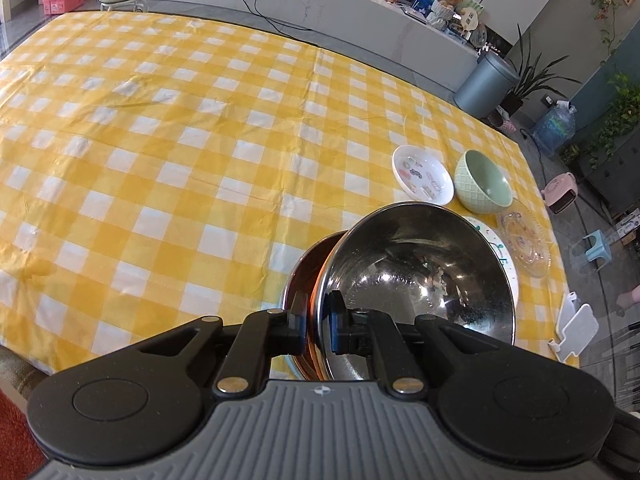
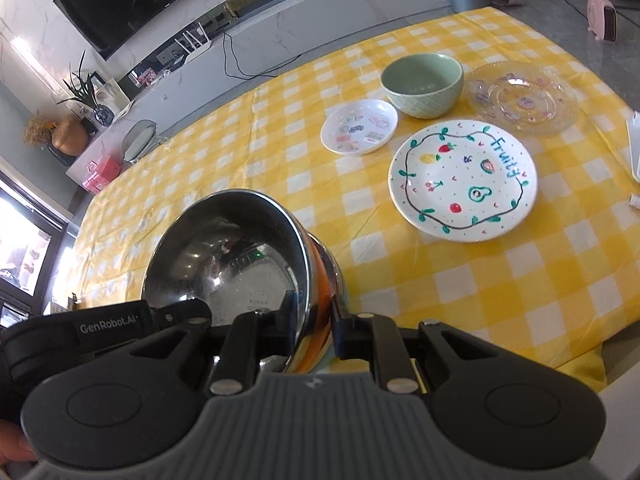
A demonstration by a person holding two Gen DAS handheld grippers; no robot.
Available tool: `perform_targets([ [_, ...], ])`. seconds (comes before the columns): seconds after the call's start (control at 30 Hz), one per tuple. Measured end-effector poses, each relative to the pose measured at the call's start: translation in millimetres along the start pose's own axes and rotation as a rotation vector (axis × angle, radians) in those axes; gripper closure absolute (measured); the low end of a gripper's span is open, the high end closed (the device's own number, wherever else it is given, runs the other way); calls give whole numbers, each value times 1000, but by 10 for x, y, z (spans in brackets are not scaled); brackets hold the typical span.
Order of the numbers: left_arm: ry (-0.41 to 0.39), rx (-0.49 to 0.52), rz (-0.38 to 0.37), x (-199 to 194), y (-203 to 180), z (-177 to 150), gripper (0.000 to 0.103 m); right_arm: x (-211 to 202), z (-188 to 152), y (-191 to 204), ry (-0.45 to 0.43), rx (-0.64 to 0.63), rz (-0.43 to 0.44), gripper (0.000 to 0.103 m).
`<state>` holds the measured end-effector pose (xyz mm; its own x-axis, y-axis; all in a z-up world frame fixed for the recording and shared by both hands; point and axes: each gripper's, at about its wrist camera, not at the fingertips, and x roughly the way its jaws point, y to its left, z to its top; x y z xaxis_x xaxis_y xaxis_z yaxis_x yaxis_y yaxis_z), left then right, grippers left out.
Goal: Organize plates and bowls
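**Both grippers pinch the rim of one tilted steel bowl**

The left gripper [image 1: 316,326] slants down at the table, clenched on the near rim of the steel bowl [image 1: 420,264], which tips over a second steel bowl [image 1: 304,276] beneath. The right gripper [image 2: 314,320] slants down likewise, clamped on the same rim. Only the right view shows the whole fruit plate [image 2: 464,180] at 2 o'clock; the green bowl [image 2: 422,84], small plate [image 2: 360,126] and glass plate [image 2: 524,96] lie beyond it on the yellow checked cloth [image 2: 500,280].
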<state>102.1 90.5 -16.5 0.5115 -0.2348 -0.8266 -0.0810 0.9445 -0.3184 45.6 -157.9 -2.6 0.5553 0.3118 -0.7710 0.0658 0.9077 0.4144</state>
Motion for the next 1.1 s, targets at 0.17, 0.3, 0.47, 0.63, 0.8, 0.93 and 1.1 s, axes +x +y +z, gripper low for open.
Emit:
perform_targets([
  [0.17, 2, 4, 10, 37, -14, 23, 93, 39, 2, 22, -6, -26, -31, 85],
  [0.3, -3, 8, 15, 33, -31, 28, 93, 59, 11, -8, -7, -22, -24, 85],
  [0.47, -14, 17, 43, 15, -36, 24, 93, 17, 9, 2, -23, -27, -7, 79],
  [0.63, -27, 2, 45, -16, 13, 52, 90, -30, 2, 28, -39, -44, -18, 79],
  [0.8, -41, -9, 25, -53, 36, 67, 90, -75, 18, 4, -58, -38, -24, 79],
  [0.93, -64, -8, 24, -99, 27, 81, 90, -82, 26, -13, -67, -37, -22, 90],
  [1.1, -77, 12, 30, -89, 11, 91, 94, -64, 28, -29, -61, -34, -16, 99],
])
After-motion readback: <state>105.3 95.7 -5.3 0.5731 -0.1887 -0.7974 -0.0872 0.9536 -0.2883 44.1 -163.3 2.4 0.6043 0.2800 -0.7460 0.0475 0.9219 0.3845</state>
